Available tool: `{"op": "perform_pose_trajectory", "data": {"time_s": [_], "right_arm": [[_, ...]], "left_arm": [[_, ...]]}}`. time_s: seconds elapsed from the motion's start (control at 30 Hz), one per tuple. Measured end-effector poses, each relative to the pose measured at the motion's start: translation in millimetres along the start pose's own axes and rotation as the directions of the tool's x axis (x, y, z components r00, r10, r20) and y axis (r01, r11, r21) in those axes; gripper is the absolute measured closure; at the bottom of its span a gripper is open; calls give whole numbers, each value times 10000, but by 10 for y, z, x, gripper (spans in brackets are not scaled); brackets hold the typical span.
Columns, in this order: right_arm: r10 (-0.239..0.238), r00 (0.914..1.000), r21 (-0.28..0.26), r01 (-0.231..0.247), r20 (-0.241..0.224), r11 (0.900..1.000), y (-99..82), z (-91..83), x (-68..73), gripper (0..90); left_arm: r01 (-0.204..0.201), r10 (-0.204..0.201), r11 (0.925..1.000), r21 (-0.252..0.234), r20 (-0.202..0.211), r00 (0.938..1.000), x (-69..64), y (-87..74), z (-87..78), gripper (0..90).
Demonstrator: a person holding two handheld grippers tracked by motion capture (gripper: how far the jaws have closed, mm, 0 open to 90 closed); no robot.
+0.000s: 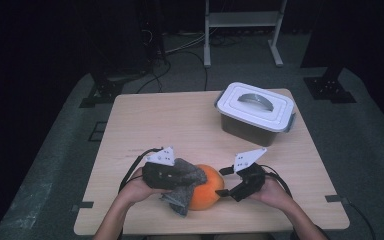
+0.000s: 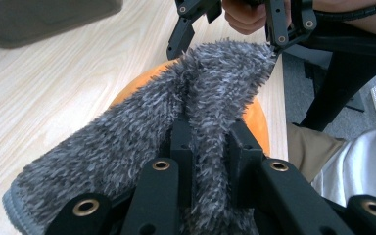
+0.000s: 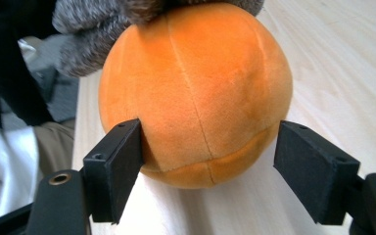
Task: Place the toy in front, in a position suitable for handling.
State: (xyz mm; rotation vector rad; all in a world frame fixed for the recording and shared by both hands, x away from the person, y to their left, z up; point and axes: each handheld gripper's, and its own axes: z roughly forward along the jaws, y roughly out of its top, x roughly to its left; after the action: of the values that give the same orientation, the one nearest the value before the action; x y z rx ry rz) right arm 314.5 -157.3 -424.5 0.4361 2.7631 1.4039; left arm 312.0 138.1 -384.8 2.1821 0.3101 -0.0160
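The left gripper (image 1: pixel 177 175) has its jaws clamped on a grey cloth (image 2: pixel 142 132) draped over the orange plush ball (image 3: pixel 193 93) at the near edge of the table (image 1: pixel 145 125); the right gripper (image 3: pixel 208 169) stands wide open around the ball, one pad touching it, the other just clear. Best to steady the ball from that side and wipe with light, even strokes; too much push could roll it. The lidded grey box (image 1: pixel 256 112) sits well apart at the far right; I cannot tell its contents.

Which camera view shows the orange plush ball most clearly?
The right gripper view: the orange plush ball sits large and sharp there, seams visible, between open jaws. In the high view the ball is small and partly under the grey cloth. The left gripper view shows slivers of orange beside the cloth.
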Motion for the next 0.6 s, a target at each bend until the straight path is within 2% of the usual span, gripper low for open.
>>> {"op": "perform_pose_trajectory", "data": {"time_s": [0.1, 0.17, 0.2, 0.27, 0.4, 0.5, 0.6], "right_arm": [[9, 9999, -47, -10, -133, 10000, 2, 7, -16, 267], [74, 9990, -79, -78, -446, 9999, 2, 1, -17, 377], [-37, 9992, -73, 34, -394, 10000, 7, -1, 0, 452], [-508, 9986, -10, 508, -146, 9987, 40, -28, 58, 541], [-1016, 9948, -116, 1017, 114, 9947, 119, -68, 127, 586], [-1380, 9900, -133, 1385, 285, 9903, 198, -80, 204, 589], [-1634, 9861, -124, 1638, 315, 9864, 235, -66, 266, 589]], "left_arm": [[65, -66, 10000, -51, -30, 10000, 5, -16, -8, 767], [10, -10, 10000, -47, -43, 10000, 8, -8, -5, 767], [17, -17, 10000, -85, -41, 10000, 1, 7, -2, 767], [-59, 59, 9999, -130, 27, 10000, -7, 42, -16, 767], [-401, 404, 9985, -378, 50, 9992, -65, 196, -86, 767], [-770, 776, 9965, -328, 156, 9969, -119, 322, -66, 767], [-855, 859, 9962, -179, 175, 9962, -157, 382, -4, 766]]}}
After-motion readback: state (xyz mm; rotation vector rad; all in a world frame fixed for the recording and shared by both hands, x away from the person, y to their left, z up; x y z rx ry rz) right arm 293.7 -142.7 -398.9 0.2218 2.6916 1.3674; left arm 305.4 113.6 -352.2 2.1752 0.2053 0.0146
